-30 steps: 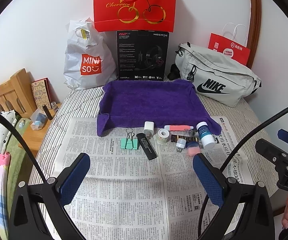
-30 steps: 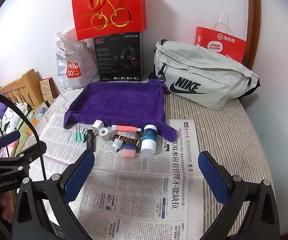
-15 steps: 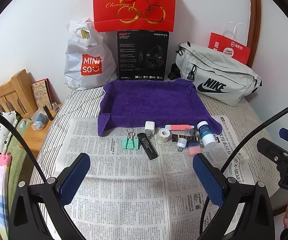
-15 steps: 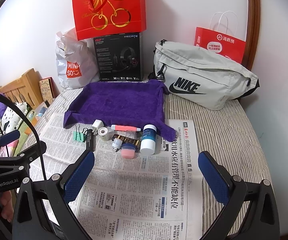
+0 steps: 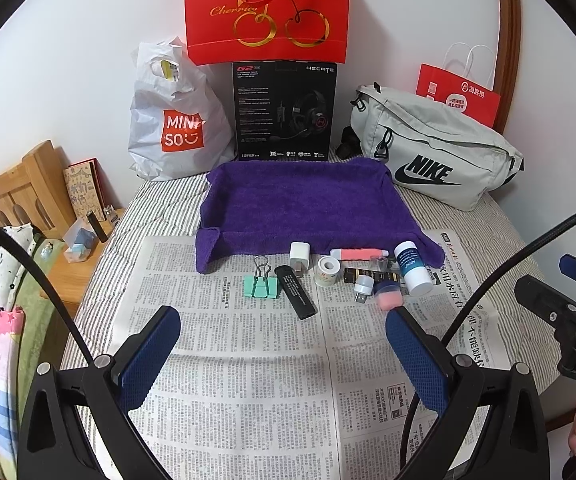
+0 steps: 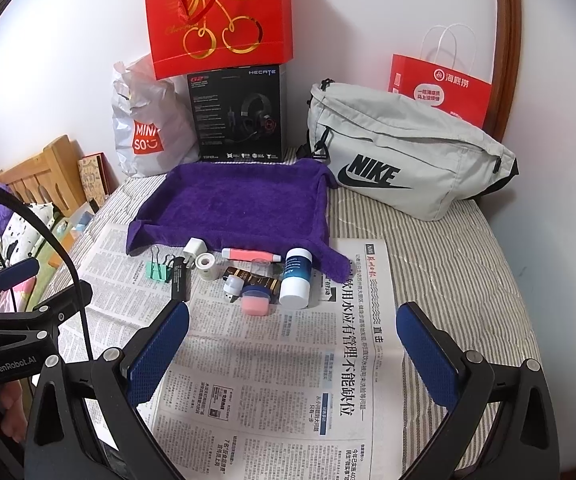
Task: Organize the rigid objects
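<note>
A purple towel tray (image 5: 308,204) (image 6: 239,204) lies on the bed. In front of it, on newspaper (image 5: 247,360), is a row of small items: green binder clip (image 5: 261,285) (image 6: 159,270), black stick (image 5: 295,291), white charger (image 5: 300,255), tape roll (image 5: 329,271), pink pen (image 5: 358,255), small white USB light (image 5: 363,285), pink-and-blue case (image 6: 255,300), white bottle with blue label (image 5: 412,267) (image 6: 296,277). My left gripper (image 5: 283,354) is open and empty, short of the items. My right gripper (image 6: 292,354) is open and empty, also short of them.
Against the wall stand a Miniso bag (image 5: 175,120), a black headset box (image 5: 285,110) with a red cherry bag (image 5: 265,10) on top, a grey Nike bag (image 5: 436,156) and a red paper bag (image 5: 458,96). A wooden nightstand (image 5: 75,256) is at the left.
Both grippers have eased slightly forward toward the row of items. Both stay open and nothing on the newspaper has moved.
</note>
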`<state>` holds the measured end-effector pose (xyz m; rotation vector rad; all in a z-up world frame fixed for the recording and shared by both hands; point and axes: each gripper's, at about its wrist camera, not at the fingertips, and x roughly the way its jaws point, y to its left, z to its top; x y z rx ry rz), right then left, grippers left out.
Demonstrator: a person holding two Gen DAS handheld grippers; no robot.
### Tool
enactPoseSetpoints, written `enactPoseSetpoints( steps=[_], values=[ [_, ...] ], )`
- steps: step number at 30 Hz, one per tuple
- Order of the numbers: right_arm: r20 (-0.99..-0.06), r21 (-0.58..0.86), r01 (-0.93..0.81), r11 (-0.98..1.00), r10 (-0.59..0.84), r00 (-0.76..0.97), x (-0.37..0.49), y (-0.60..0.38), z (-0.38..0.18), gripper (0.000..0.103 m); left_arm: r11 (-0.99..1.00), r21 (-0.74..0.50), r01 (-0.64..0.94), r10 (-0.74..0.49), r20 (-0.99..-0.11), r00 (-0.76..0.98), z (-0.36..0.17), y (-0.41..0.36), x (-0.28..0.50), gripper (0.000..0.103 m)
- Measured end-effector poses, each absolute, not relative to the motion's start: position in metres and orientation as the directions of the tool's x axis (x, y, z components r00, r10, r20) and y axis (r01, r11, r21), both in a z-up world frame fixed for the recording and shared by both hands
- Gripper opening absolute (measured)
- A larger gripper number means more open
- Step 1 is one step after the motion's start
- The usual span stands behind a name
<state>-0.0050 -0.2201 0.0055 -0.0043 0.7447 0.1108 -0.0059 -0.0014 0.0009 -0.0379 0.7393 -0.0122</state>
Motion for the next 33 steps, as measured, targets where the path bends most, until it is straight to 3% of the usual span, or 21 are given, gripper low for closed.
enactPoseSetpoints(
  steps=[4,9,16,24,33],
  values=[
    [-0.678,0.041,-0.1,0.994,0.101,0.728,0.0,-0.221,0.002,0.102,1.0,-0.005,-0.002,-0.002,-0.657,0.754,-0.001,-0.001,-0.003,0.103],
    [-0.69,0.04,-0.096,0.995,0.097,0.718,0.013,-0.222,-0.01,0.102,1.0,0.011,-0.003,0.01,-0.705,0.71,-0.015,0.004,0.013,0.103],
    [-0.709,0.057,-0.09,0.994,0.104,0.698,0.035,-0.226,-0.031,0.102,0.999,-0.044,-0.013,-0.025,-0.767,0.642,-0.062,0.016,0.046,0.103],
    [-0.754,0.042,-0.1,0.994,0.097,0.65,0.061,-0.221,-0.067,0.102,1.0,0.003,0.006,-0.001,-0.827,0.563,-0.114,0.023,0.086,0.098],
    [-0.795,0.054,-0.079,0.995,0.091,0.599,0.084,-0.229,-0.094,0.102,0.997,-0.074,-0.009,-0.056,-0.833,0.55,-0.147,0.037,0.125,0.094]
  ],
)
